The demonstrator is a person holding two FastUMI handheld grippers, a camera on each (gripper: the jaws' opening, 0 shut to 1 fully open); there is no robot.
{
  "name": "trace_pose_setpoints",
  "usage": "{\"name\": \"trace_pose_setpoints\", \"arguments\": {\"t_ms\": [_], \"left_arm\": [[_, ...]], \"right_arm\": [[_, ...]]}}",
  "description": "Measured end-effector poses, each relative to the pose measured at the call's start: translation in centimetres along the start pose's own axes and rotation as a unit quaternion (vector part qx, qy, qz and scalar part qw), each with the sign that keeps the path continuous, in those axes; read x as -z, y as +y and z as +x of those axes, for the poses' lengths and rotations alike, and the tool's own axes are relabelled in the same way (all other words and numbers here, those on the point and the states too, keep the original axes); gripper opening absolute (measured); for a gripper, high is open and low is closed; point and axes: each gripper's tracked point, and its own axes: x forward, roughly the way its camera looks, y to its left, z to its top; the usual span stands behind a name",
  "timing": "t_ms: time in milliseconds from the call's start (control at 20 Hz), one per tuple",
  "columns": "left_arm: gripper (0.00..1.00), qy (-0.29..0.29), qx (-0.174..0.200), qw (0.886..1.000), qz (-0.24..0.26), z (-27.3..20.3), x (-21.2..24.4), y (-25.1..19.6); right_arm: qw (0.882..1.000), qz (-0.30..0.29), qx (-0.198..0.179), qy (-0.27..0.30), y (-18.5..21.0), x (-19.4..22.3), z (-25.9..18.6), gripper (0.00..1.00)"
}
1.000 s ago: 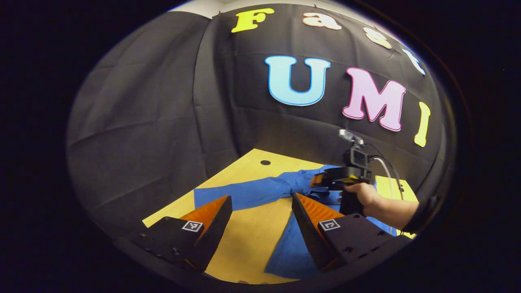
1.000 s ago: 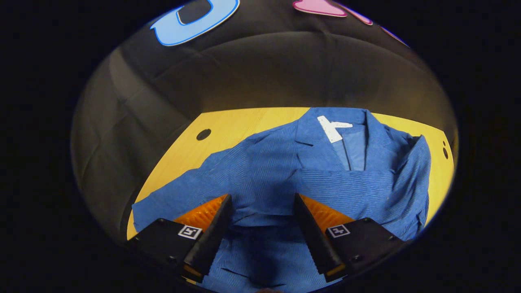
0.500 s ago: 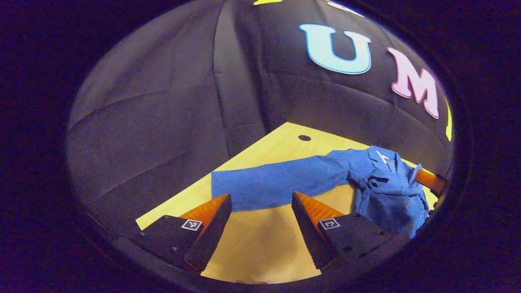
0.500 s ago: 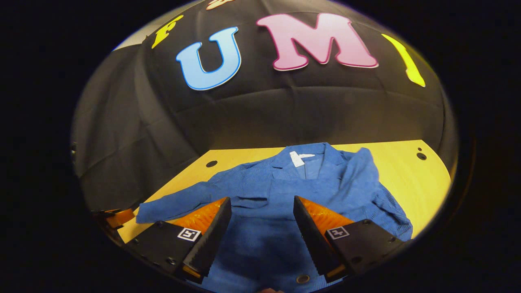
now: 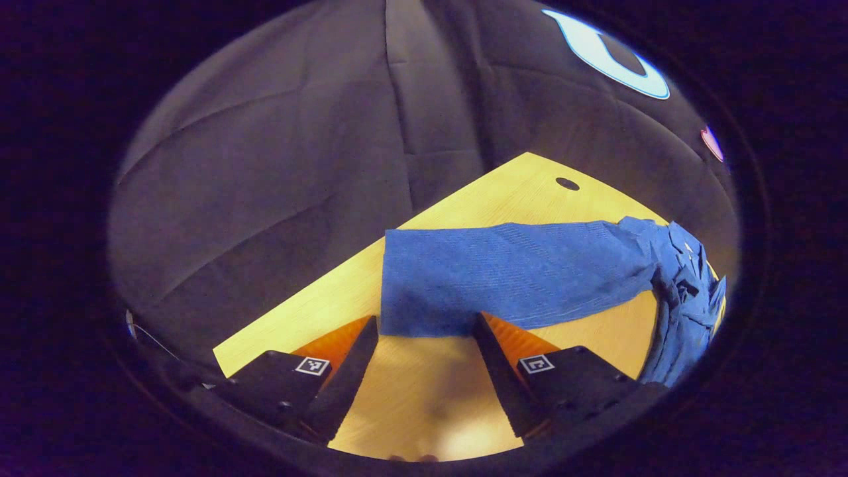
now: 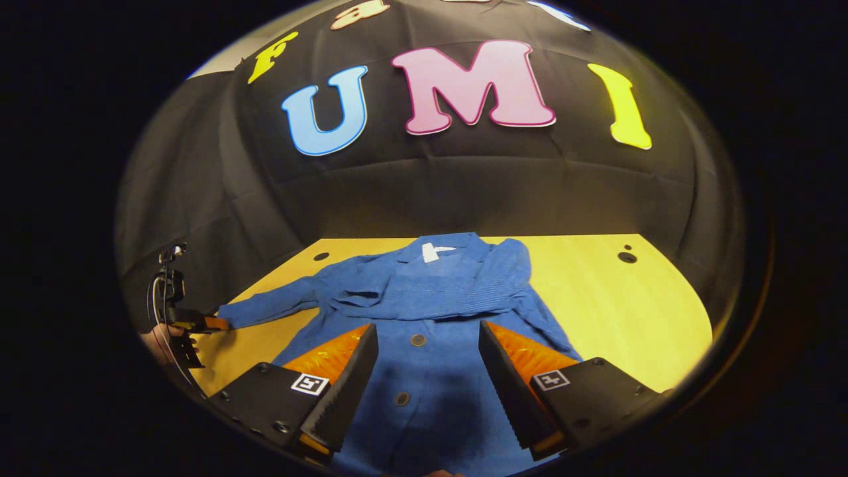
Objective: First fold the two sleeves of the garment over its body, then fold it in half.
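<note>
Blue jacket [image 6: 430, 344] lies flat on the yellow table [image 6: 616, 298], collar toward the booth wall, buttons up. One sleeve [image 6: 503, 285] already lies folded across the chest; the other sleeve [image 5: 510, 275] stretches out straight over the tabletop. Left gripper [image 5: 424, 328] is spread wide, empty, its fingertips right at that sleeve's cuff edge. In the right gripper view a hand [image 6: 156, 341] holds it by the cuff. Right gripper [image 6: 427, 334] gapes open above the jacket's lower front, gripping nothing

Garment [image 6: 430, 318] flat on table [image 6: 623, 305]
</note>
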Motion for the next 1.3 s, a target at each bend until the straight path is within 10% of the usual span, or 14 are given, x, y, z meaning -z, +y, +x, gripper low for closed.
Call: {"name": "trace_pose_setpoints", "arguments": {"t_ms": [350, 500, 650, 850, 1000, 1100, 1300], "left_arm": [[0.79, 0.039, 0.038, 0.997, 0.045, 1.0, -1.1, -0.6], [0.6, 0.04, 0.054, 0.996, 0.061, 1.2, -1.7, -0.1], [0.0, 0.016, 0.071, 0.997, 0.007, 1.5, -2.7, 0.1], [0.0, 0.019, 0.01, 1.0, 0.014, 1.5, -2.4, 2.1], [0.32, 0.01, 0.023, 0.998, 0.061, 1.4, -2.9, 0.9], [0.87, -0.006, 0.026, 0.997, 0.073, 2.1, -4.0, 0.3], [0.81, -0.005, 0.02, 0.998, 0.057, 3.7, -5.0, 0.6]], "right_arm": [[1.0, 0.002, 0.024, -0.003, -2.7, 0.0, -1.0, 0.96], [1.0, 0.007, 0.029, 0.002, -3.5, 0.3, -0.9, 0.96], [0.999, 0.013, 0.036, 0.007, -4.6, 0.6, -0.8, 0.96], [0.999, 0.016, 0.041, 0.011, -5.5, 0.5, -0.6, 0.96], [0.999, 0.014, 0.042, 0.018, -5.6, 0.8, -0.5, 0.96], [0.999, 0.012, 0.039, 0.02, -5.4, 0.9, -0.5, 0.96], [0.999, 0.005, 0.038, 0.022, -5.3, 1.1, -0.6, 0.96]]}}
